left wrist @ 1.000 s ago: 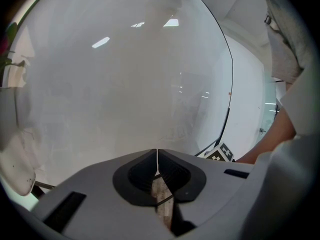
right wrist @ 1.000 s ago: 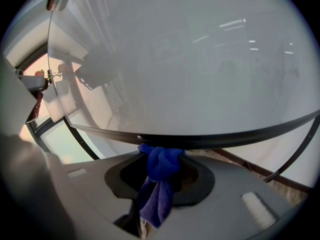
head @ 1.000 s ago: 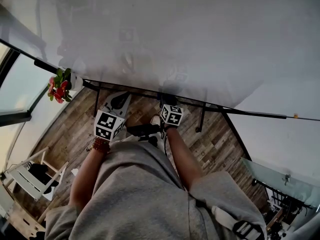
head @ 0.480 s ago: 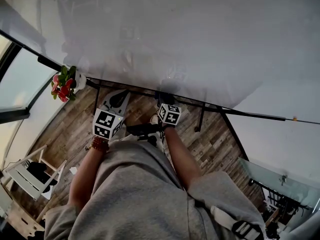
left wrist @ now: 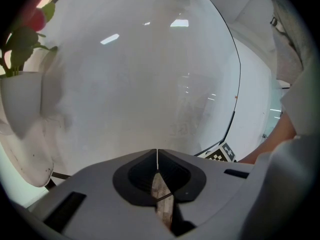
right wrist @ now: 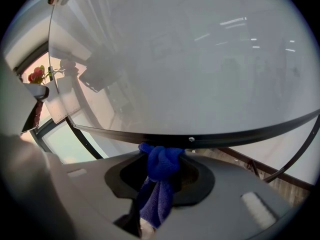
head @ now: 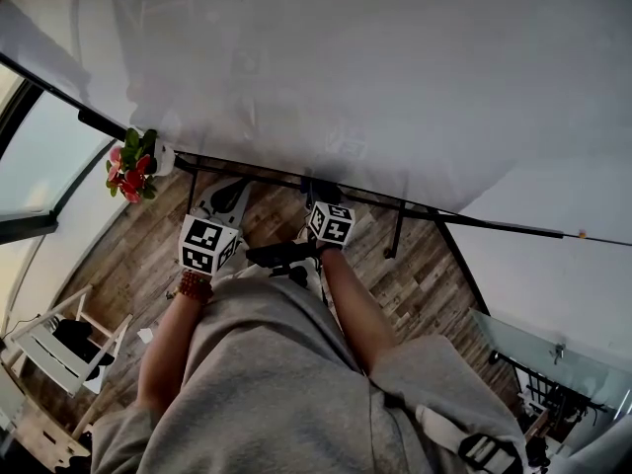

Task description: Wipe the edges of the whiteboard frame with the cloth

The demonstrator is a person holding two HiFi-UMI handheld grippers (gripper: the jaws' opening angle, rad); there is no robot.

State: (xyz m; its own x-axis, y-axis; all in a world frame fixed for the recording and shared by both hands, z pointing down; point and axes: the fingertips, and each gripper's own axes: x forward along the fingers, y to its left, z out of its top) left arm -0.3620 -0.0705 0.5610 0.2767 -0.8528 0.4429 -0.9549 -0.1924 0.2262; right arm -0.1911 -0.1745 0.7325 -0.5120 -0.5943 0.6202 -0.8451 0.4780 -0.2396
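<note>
One blue cloth [right wrist: 159,169] sits bunched between the right gripper's [right wrist: 161,156] fingers, which pinch it, its knot touching the dark lower frame [right wrist: 235,135] of the whiteboard [right wrist: 200,59] just ahead of the fingertips. The left gripper's [left wrist: 157,156] fingers are pressed tightly together, pointing at the board face, with a white flower pot [left wrist: 22,104] off to their left

1 whiteboard [head: 346,67], 1 blue cloth [right wrist: 159,170], 2 grippers: left gripper [left wrist: 157,160], right gripper [right wrist: 163,156]; 1 white flower pot [left wrist: 22,106], 1 person [head: 276,383].
</note>
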